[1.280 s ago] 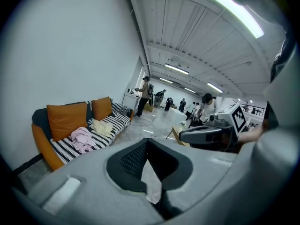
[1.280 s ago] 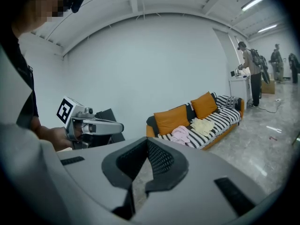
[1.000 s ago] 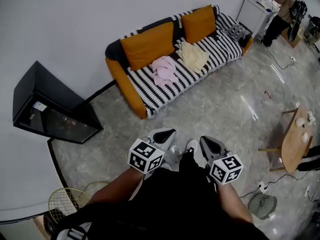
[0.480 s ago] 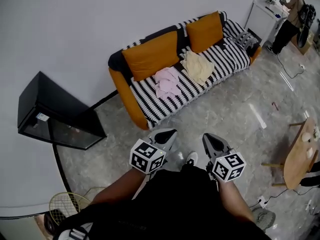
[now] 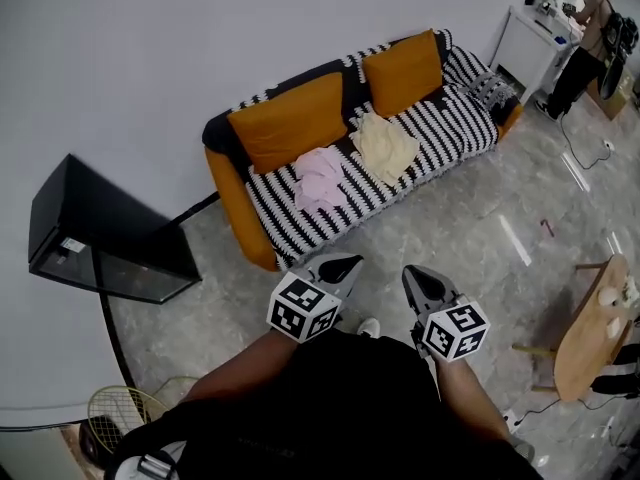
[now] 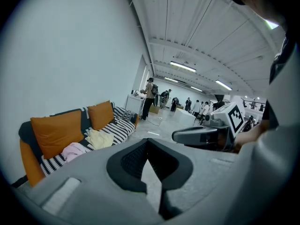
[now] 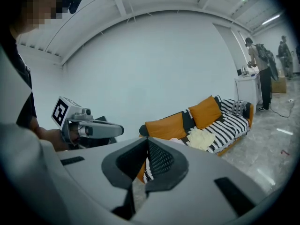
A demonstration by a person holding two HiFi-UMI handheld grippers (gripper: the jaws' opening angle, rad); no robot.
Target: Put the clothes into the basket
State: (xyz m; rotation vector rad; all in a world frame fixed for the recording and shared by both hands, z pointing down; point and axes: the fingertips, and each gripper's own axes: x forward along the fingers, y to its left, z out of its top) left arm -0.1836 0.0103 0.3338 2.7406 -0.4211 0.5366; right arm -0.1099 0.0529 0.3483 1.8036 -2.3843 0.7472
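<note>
Grey L gripper (image 5: pixel 342 264) clenched, empty | R gripper (image 5: pixel 412 274) same | both abreast, tipped slightly down twd sofa (image 5: pixel 440 128)

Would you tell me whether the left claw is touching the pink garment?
Apart: in the head view the left claw is short of the sofa where the pink garment lies.

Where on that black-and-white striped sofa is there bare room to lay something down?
Bare stripes lie on the black-and-white striped sofa right of the pale yellow garment, and a narrower strip between the pink garment and the orange armrest. The middle is crowded.
</note>
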